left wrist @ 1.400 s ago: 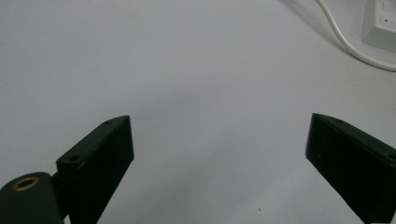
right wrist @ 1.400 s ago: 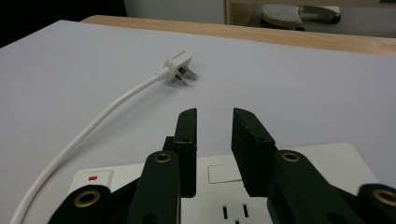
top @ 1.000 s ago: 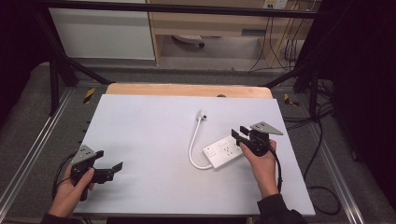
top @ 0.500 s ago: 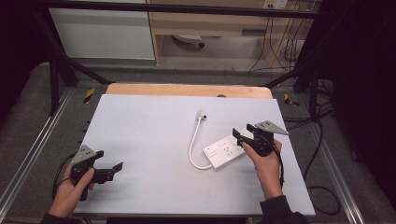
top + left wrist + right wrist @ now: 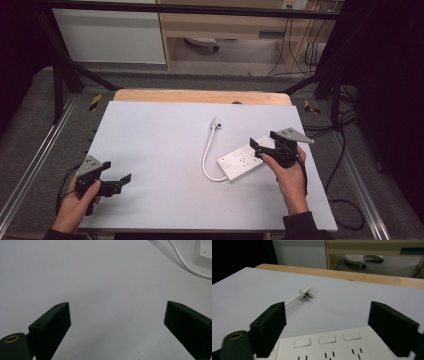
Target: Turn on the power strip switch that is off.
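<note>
A white power strip (image 5: 240, 162) lies on the grey table top (image 5: 165, 145), right of centre. Its white cable (image 5: 206, 155) loops left and runs back to a white plug (image 5: 216, 122). My right gripper (image 5: 263, 140) hovers over the strip's right end, open, with nothing between its jaws. In the right gripper view the strip (image 5: 332, 345) sits just below the open gripper (image 5: 328, 325), with the plug (image 5: 305, 293) beyond it. My left gripper (image 5: 116, 171) rests open at the table's near left. The left gripper view has its open gripper (image 5: 117, 322) over bare table, the cable (image 5: 182, 262) far off.
A wooden strip (image 5: 200, 96) borders the table's far edge. Metal rails (image 5: 37, 165) run along both sides, and loose black cables (image 5: 345, 200) lie on the floor at the right. A cabinet (image 5: 110, 35) stands behind the table.
My right gripper has drifted slightly right and farther back over the strip's end. The left gripper and the power strip have stayed put.
</note>
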A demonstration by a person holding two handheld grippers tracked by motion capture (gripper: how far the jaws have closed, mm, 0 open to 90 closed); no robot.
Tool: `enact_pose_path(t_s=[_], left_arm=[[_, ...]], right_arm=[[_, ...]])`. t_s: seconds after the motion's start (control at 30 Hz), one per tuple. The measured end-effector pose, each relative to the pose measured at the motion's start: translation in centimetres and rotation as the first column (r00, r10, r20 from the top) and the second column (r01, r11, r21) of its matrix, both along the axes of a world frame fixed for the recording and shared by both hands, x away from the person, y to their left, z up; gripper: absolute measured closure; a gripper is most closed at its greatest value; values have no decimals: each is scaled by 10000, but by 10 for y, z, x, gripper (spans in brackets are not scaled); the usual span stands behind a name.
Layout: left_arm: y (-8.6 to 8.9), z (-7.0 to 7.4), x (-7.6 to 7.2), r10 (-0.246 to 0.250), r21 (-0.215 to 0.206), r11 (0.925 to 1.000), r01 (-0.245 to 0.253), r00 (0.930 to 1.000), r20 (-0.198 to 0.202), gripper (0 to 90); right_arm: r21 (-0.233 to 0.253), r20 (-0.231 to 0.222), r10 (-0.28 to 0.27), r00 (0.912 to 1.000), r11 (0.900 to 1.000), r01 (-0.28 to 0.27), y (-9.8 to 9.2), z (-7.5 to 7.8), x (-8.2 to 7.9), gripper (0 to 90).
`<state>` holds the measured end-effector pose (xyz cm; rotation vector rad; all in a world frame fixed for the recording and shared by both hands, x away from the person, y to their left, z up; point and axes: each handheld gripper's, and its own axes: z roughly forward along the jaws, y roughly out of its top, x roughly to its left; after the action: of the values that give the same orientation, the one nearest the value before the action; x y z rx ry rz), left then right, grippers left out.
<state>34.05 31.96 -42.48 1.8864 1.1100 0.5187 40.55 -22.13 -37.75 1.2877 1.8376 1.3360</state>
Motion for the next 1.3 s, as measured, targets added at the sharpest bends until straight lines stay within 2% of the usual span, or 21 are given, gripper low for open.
enact_pose_path(t_s=[0.17, 0.3, 0.43, 0.5, 0.6, 0.83, 1.07, 1.3], left_arm=[[0, 0, 0, -4, -7, 10000, 4, 10000, 4, 69], [0, 0, 0, 5, -4, 10000, -5, 10000, 14, 69], [1, 0, 0, 25, -19, 10000, -25, 10000, 20, 69], [1, 0, 0, 32, -24, 10000, -32, 10000, 21, 69], [1, 0, 0, 45, -62, 10000, -45, 10000, 2, 69], [4, 1, -1, 201, -180, 9996, -202, 9998, -20, 69], [4, 1, -1, 224, -167, 9996, -224, 9997, -7, 69], [4, 1, -1, 221, -153, 9996, -221, 9998, 5, 69]], right_arm=[[-179, -62, 21, 10000, 9998, -22, -1, 0, -4, 25], [-531, 309, 7, 9995, 9986, 9, -3, -2, -10, 21], [-214, 442, -170, 9989, 9996, 179, -12, -6, -17, 24], [-210, 473, -262, 9985, 9994, 272, -17, -9, -20, 24], [-189, 336, -368, 9988, 9991, 375, -26, -15, -25, 25], [-596, -188, -685, 9975, 9960, 673, -47, -37, -37, 34], [-900, -798, -505, 9955, 9950, 432, -62, -56, -50, 35], [-1018, -1104, -612, 9920, 9935, 499, -68, -65, -52, 35]])
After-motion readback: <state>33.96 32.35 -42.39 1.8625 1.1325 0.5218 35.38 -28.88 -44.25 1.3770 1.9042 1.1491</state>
